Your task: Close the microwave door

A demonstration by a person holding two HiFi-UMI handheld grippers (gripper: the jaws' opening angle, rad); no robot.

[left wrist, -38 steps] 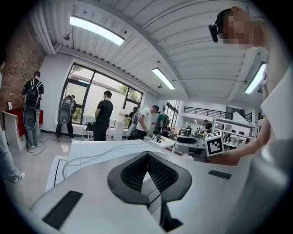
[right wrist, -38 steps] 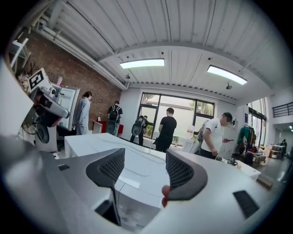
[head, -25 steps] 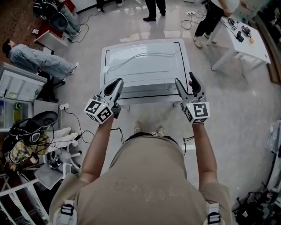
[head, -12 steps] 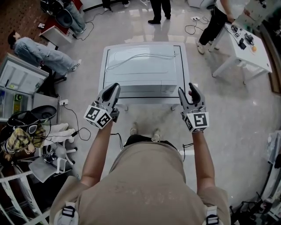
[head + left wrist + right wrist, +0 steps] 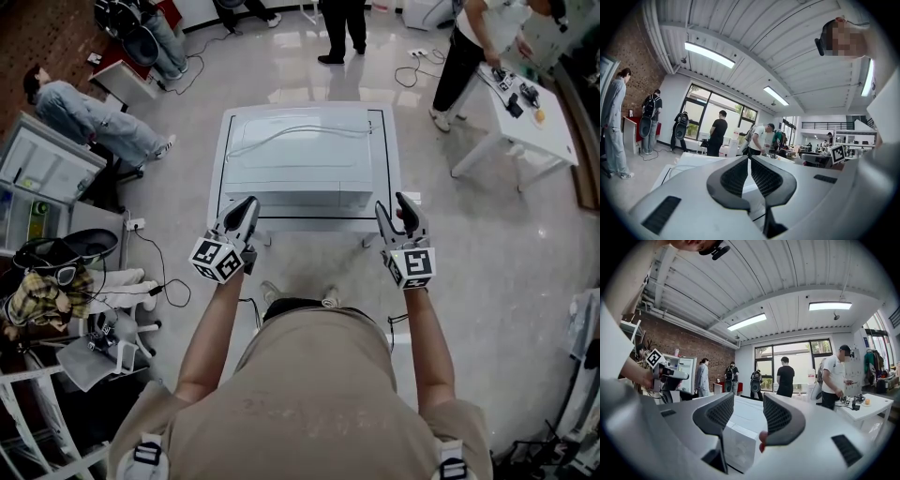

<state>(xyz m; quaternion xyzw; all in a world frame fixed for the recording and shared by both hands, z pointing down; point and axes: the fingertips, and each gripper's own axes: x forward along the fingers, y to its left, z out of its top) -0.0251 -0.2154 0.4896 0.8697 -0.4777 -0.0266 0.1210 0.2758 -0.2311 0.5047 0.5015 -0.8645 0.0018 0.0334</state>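
The left tool has its jaws pressed together with nothing between them, and points level toward the near left corner of the white bench. On that bench, between and beyond the two tools, sits the white microwave, its front turned toward the person and touched by neither tool. The right tool points level toward the near right corner, its jaws apart and closing with nothing pinched; only the microwave's corner shows beyond the gap.
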